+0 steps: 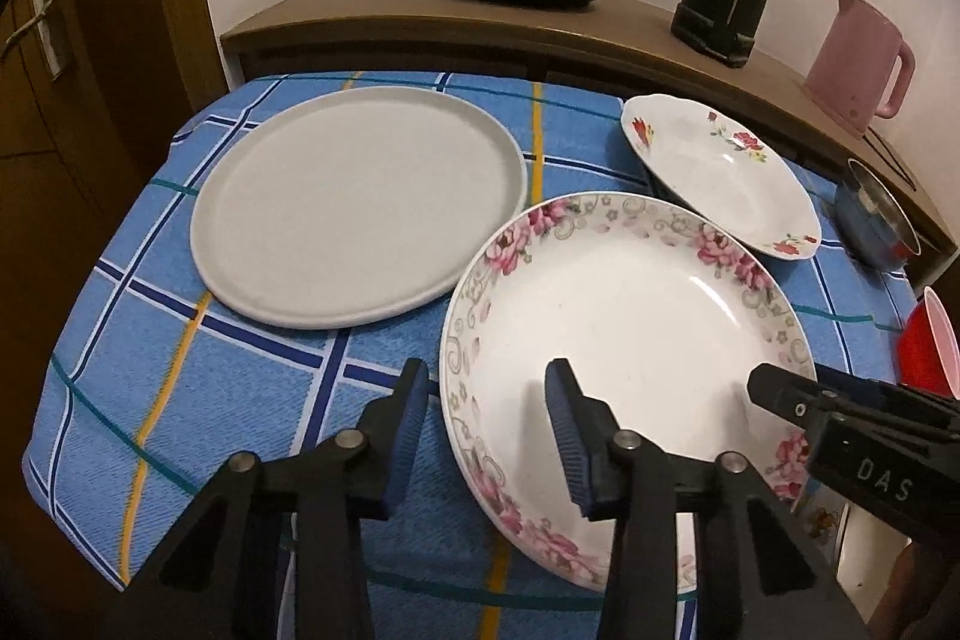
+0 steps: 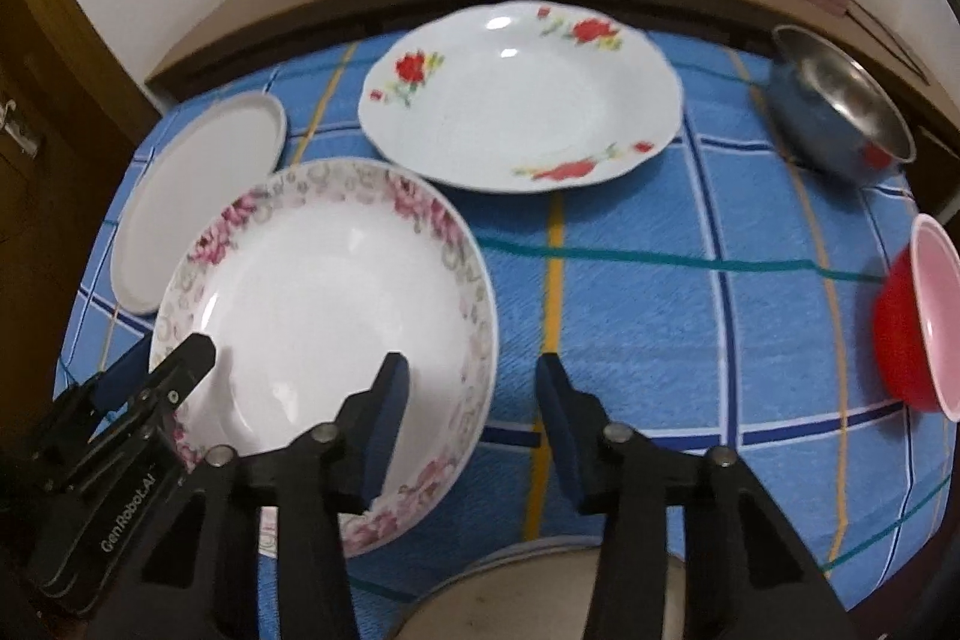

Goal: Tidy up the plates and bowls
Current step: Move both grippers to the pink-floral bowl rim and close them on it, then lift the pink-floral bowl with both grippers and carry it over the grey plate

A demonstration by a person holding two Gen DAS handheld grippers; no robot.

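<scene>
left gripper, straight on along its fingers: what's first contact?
Likely the near-left rim of the pink-flowered plate: the left gripper straddles it, one finger outside over the tablecloth, one over the well. Depth unclear.

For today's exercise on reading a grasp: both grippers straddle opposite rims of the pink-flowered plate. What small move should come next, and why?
Probably close both grippers onto the rim. The left gripper has the pink-flowered plate edge between its fingers, and the right gripper straddles the opposite edge, yet neither seems to pinch it. The plate lies on the blue checked tablecloth, so gripping precedes lifting.

Three plates (image 2: 522, 100), two bowls (image 2: 840, 106)
</scene>
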